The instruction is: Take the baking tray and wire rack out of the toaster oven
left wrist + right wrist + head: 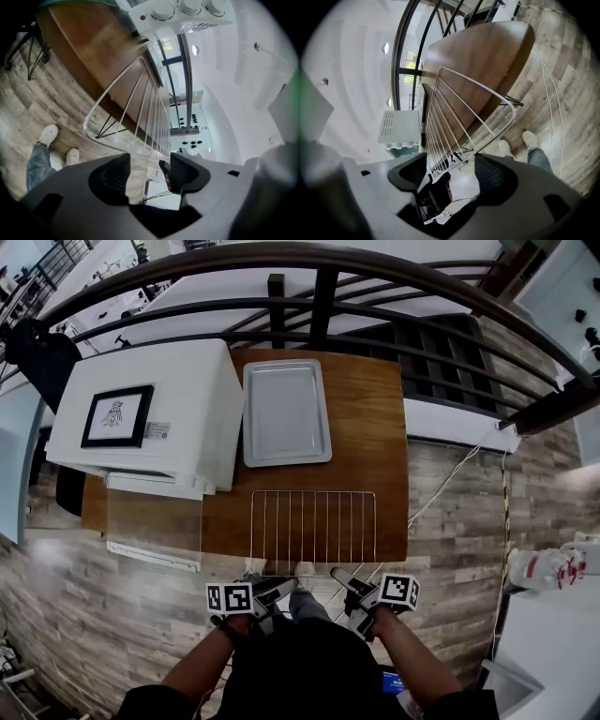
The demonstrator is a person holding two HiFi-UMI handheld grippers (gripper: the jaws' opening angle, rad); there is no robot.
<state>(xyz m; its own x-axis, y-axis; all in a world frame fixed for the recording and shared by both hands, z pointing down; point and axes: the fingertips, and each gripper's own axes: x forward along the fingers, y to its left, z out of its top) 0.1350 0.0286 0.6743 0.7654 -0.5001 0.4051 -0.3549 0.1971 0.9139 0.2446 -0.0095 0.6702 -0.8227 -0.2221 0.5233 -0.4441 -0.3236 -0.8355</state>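
The wire rack [314, 526] lies flat on the wooden table [380, 427], its front edge jutting past the table's near edge. Behind it rests the grey baking tray [286, 412], beside the white toaster oven [141, 418], whose glass door [155, 526] hangs open. My left gripper [278, 587] and right gripper [345, 579] hover just short of the rack's front edge, both open with nothing pressed between the pads. In the left gripper view the rack [150, 108] stretches ahead of the open left gripper [149, 164]. In the right gripper view the rack [459, 112] lies ahead of the right gripper [450, 166].
A dark metal railing [319, 296] runs behind the table. The person's shoes [529, 138] stand on the wood-plank floor below the rack's overhang. A white cable [450, 474] trails across the floor at the right. A white counter with a packet [548, 568] sits far right.
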